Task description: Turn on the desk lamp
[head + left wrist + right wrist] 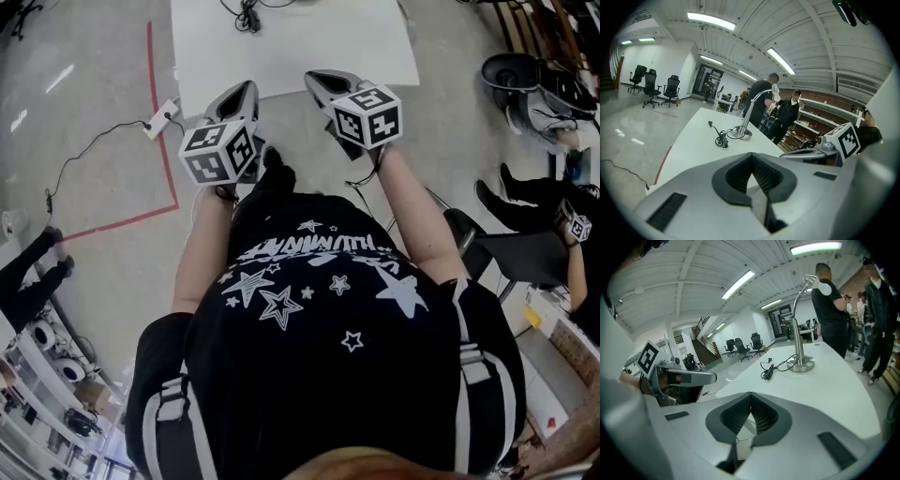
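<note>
The desk lamp has a round silver base [740, 134], a bent silver neck and a white head [775, 92]. It stands at the far end of the white table [689, 150], and its black cord [722, 139] lies coiled beside it. The right gripper view shows the same lamp base [802, 364] and its head [812, 282]. My left gripper [248, 86] and right gripper [315, 77] hang side by side over the table's near edge, well short of the lamp. Both are shut with nothing between the jaws. In the head view only the cord [248, 14] shows.
Two people [834, 310] stand close behind the table's far end. Office chairs [651, 86] stand far back on the grey floor. Red tape [164, 122] and a power strip [161, 117] lie left of the table. A seated person [525, 202] is at the right.
</note>
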Demonstrator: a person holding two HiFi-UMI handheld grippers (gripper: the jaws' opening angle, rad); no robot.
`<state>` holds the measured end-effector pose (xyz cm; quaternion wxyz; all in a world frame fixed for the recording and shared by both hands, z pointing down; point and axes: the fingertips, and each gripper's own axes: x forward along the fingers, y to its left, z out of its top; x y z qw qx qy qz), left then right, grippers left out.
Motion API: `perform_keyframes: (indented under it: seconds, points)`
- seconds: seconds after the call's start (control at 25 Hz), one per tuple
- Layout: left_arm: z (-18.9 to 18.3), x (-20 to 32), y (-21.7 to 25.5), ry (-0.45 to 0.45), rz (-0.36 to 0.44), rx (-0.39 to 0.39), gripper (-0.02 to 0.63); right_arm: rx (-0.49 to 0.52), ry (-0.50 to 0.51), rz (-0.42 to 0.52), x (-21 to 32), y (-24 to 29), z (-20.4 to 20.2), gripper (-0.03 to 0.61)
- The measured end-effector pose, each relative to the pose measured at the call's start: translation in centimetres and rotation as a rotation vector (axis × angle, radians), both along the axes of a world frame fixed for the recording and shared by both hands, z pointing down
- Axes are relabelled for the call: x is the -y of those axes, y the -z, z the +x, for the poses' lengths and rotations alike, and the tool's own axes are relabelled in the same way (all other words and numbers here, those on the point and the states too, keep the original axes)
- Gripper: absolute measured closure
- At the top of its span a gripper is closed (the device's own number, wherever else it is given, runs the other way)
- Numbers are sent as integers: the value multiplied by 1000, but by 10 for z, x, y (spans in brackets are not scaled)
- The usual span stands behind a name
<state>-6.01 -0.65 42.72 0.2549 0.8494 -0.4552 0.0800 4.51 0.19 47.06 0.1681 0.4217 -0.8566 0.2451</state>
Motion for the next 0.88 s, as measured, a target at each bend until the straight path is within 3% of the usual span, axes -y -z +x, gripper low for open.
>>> perform_keyframes:
  seconds: [0.56,0.88]
  points:
    - [43,-117,21,42,70,-10,606,4,-3,38,-124,6,53,574]
    - [62,-169,47,66,165,-1,606,17,-8,84,-179,17,78,574]
